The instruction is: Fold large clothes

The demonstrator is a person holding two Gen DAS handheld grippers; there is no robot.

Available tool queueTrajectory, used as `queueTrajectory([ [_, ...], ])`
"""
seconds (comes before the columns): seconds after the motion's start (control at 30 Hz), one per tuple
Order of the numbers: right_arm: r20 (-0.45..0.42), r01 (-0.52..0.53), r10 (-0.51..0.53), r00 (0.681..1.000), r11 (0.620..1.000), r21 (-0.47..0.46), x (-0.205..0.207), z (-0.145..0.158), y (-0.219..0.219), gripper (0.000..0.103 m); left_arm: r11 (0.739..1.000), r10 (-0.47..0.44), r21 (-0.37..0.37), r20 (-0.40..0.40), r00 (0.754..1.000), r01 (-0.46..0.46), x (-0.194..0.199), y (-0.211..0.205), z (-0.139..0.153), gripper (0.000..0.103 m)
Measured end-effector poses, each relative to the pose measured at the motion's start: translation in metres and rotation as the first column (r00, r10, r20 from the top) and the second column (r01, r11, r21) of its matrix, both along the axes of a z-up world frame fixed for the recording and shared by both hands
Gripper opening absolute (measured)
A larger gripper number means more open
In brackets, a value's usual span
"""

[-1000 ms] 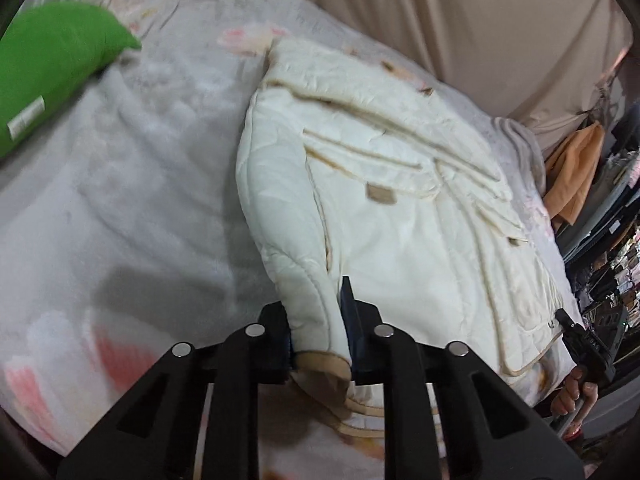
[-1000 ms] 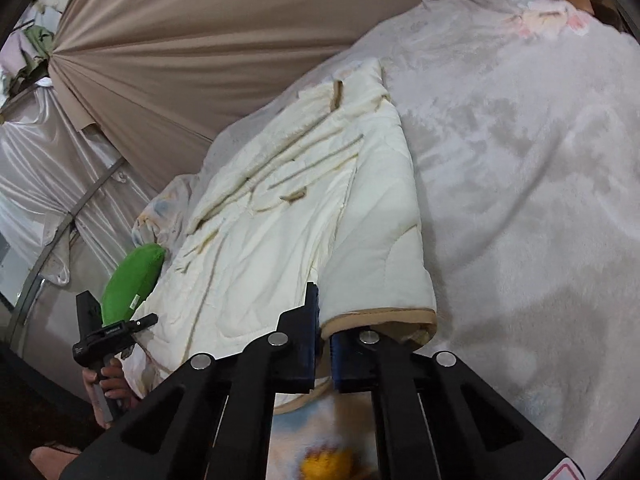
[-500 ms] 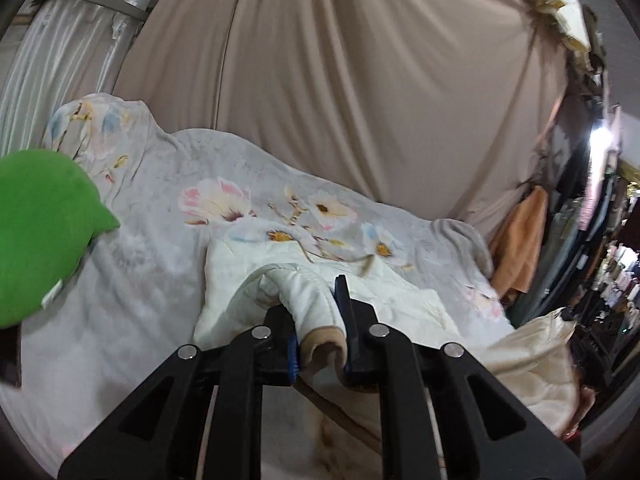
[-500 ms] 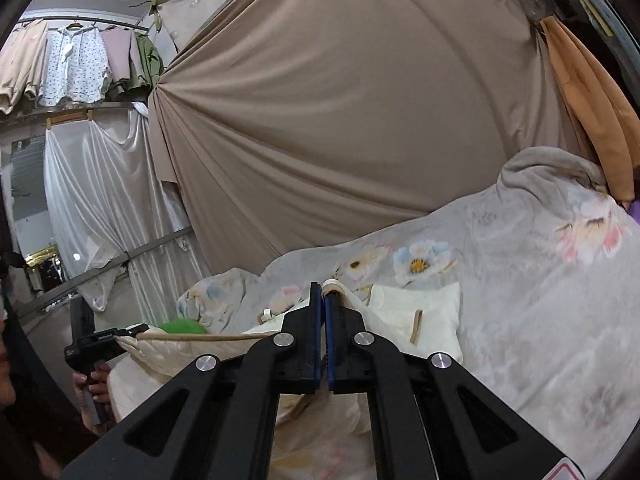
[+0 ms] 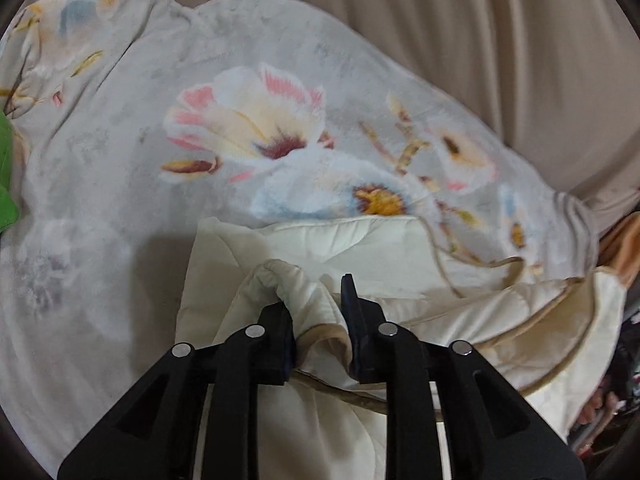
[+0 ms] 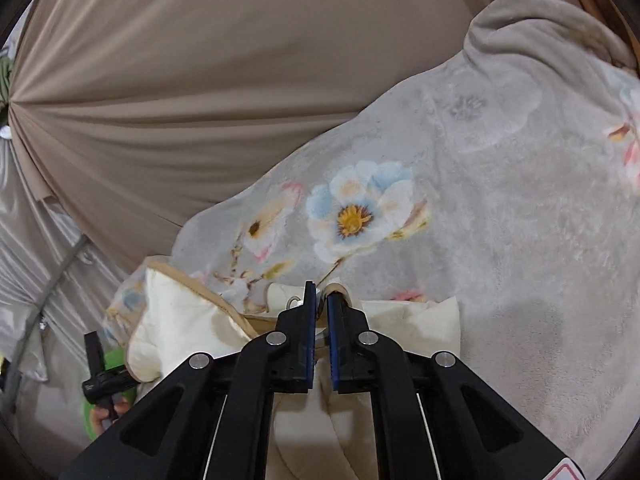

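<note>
A cream quilted jacket [image 5: 360, 248] with tan trim lies on a grey floral blanket [image 5: 120, 184]. My left gripper [image 5: 316, 304] is shut on its tan-edged cuff, with bunched fabric between the fingers. My right gripper [image 6: 320, 300] is shut on another tan-trimmed edge of the jacket [image 6: 412, 316], its blue pads nearly together. The held ends are carried over the jacket's far part, near the blanket's back. The left gripper's handle [image 6: 100, 376] shows at the lower left of the right wrist view.
A beige curtain [image 6: 200, 80] hangs behind the blanket [image 6: 520, 200]. A green cushion [image 5: 6, 176] lies at the left edge. An orange cloth [image 5: 624, 248] hangs at the right. Silvery drapes [image 6: 32, 240] hang at the far left.
Both grippers have carried the jacket's lower ends up and forward over its body, toward the collar end. The views have tilted back down onto the blanket.
</note>
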State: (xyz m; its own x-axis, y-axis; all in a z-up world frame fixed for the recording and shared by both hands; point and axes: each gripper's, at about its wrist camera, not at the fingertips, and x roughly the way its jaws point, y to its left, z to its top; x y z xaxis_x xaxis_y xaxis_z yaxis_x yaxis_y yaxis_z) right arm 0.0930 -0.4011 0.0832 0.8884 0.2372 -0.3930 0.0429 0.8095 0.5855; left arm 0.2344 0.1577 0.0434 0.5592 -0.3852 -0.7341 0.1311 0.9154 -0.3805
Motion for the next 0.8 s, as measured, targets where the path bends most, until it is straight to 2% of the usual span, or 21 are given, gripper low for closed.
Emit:
queueTrajectory([
  [0.1, 0.063, -0.078, 0.076, 0.995, 0.996, 0.032, -0.025, 0.008, -0.004, 0.009, 0.99, -0.057, -0.122, 0.071, 0.996, 0.066, -0.024, 0.022, 0.029, 0.031],
  [0.17, 0.102, -0.102, 0.096, 0.99, 0.994, 0.049, -0.038, 0.013, -0.006, 0.019, 0.969, -0.088, -0.22, 0.103, 0.991, 0.109, -0.036, 0.035, 0.046, 0.041],
  [0.2, 0.132, -0.088, 0.079, 0.988, 0.994, 0.062, -0.047, 0.016, -0.007, 0.042, 0.956, -0.098, -0.267, 0.116, 0.988, 0.126, -0.039, 0.041, 0.053, 0.046],
  [0.23, 0.166, -0.069, 0.056, 0.984, 0.995, 0.078, -0.055, 0.02, -0.01, 0.067, 0.942, -0.088, -0.309, 0.138, 0.987, 0.127, -0.043, 0.046, 0.059, 0.059],
  [0.27, 0.194, -0.053, 0.035, 0.98, 0.995, 0.086, -0.063, 0.023, -0.012, 0.069, 0.949, -0.047, -0.299, 0.167, 0.985, 0.096, -0.047, 0.05, 0.066, 0.067],
  [0.3, 0.202, -0.031, 0.017, 0.979, 0.997, 0.07, -0.069, 0.028, -0.013, 0.069, 0.972, 0.05, -0.236, 0.226, 0.973, 0.005, -0.056, 0.057, 0.076, 0.069],
  [0.33, 0.201, -0.002, -0.006, 0.98, 0.999, 0.041, -0.076, 0.032, -0.012, 0.069, 0.982, 0.113, -0.18, 0.283, 0.953, -0.063, -0.065, 0.057, 0.085, 0.073],
  [0.37, 0.194, 0.031, -0.03, 0.981, 1.0, 0.0, -0.082, 0.036, -0.009, 0.069, 0.985, 0.141, -0.138, 0.336, 0.931, -0.099, -0.073, 0.059, 0.091, 0.082],
  [0.4, 0.172, 0.06, -0.049, 0.984, 0.996, -0.061, -0.087, 0.039, -0.003, 0.069, 0.989, 0.135, -0.103, 0.362, 0.922, -0.104, -0.079, 0.058, 0.095, 0.088],
  [0.43, 0.139, 0.071, -0.052, 0.989, 0.989, -0.129, -0.091, 0.039, 0.005, 0.069, 0.992, 0.122, -0.077, 0.354, 0.927, -0.101, -0.078, 0.055, 0.094, 0.092],
  [0.5, 0.074, 0.054, -0.04, 0.996, 0.977, -0.207, -0.092, 0.03, 0.022, 0.069, 0.999, 0.052, -0.027, 0.288, 0.956, -0.046, -0.07, 0.042, 0.081, 0.093],
  [0.57, -0.013, 0.01, -0.013, 1.0, 0.972, -0.237, -0.087, 0.011, 0.037, 0.07, 1.0, -0.01, -0.001, 0.199, 0.98, 0.01, -0.059, 0.031, 0.059, 0.094],
  [0.63, -0.09, -0.012, -0.009, 0.996, 0.971, -0.239, -0.079, -0.008, 0.044, 0.071, 0.998, -0.063, 0.009, 0.088, 0.994, 0.062, -0.045, 0.016, 0.027, 0.094],
  [0.7, -0.157, -0.035, -0.001, 0.988, 0.973, -0.228, -0.066, -0.028, 0.049, 0.07, 0.996, -0.087, 0.001, -0.002, 0.996, 0.087, -0.035, 0.005, -0.001, 0.09],
  [0.73, -0.185, -0.043, 0.001, 0.983, 0.974, -0.222, -0.06, -0.035, 0.051, 0.06, 0.996, -0.08, 0.025, -0.026, 0.996, 0.08, -0.031, 0.0, -0.012, 0.077],
  [0.77, -0.207, -0.052, 0.005, 0.978, 0.974, -0.221, -0.054, -0.039, 0.052, 0.045, 0.995, -0.086, 0.056, -0.029, 0.996, 0.087, -0.029, -0.006, -0.017, 0.056],
  [0.8, -0.225, -0.065, 0.012, 0.974, 0.971, -0.229, -0.049, -0.038, 0.056, 0.018, 0.994, -0.095, 0.06, -0.021, 0.995, 0.096, -0.03, -0.008, -0.017, 0.045],
])
